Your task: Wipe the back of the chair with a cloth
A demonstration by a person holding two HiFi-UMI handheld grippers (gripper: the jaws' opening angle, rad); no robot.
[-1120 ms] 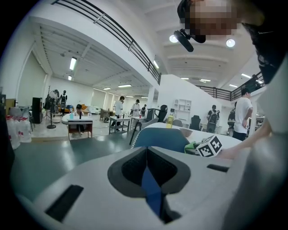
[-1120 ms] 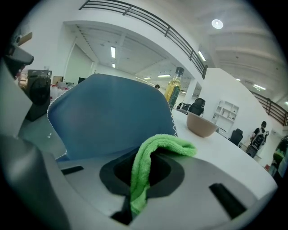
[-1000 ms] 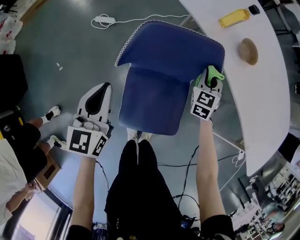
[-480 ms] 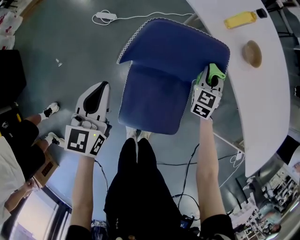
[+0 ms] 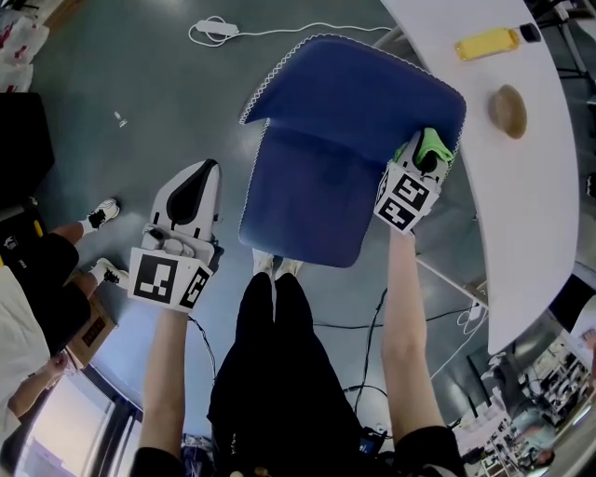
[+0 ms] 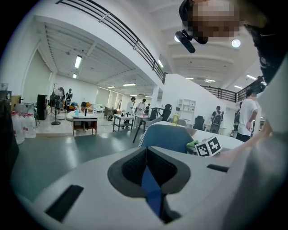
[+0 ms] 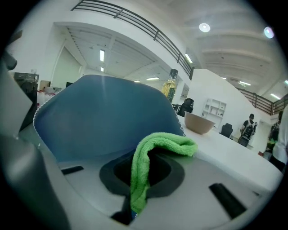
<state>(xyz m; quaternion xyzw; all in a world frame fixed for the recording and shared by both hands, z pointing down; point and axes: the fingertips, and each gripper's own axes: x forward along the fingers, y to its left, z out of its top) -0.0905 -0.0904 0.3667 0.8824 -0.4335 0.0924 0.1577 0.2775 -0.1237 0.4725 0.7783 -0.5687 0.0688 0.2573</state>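
At two o'clock in the head view, the right hand-held gripper [image 5: 419,164] was clamped on a green terry cloth [image 5: 431,145], at the right edge of the back of the blue padded chair [image 5: 358,98]. The left hand-held gripper [image 5: 198,186], jaws together around nothing, hung at nine o'clock above the grey floor [image 5: 140,93]. On the white curved tabletop [image 5: 531,205] at two o'clock stood a tan bowl [image 5: 508,110], its inside unclear, and a bottle of yellow liquid [image 5: 491,43]. A white power strip [image 5: 216,28] lay at twelve o'clock.
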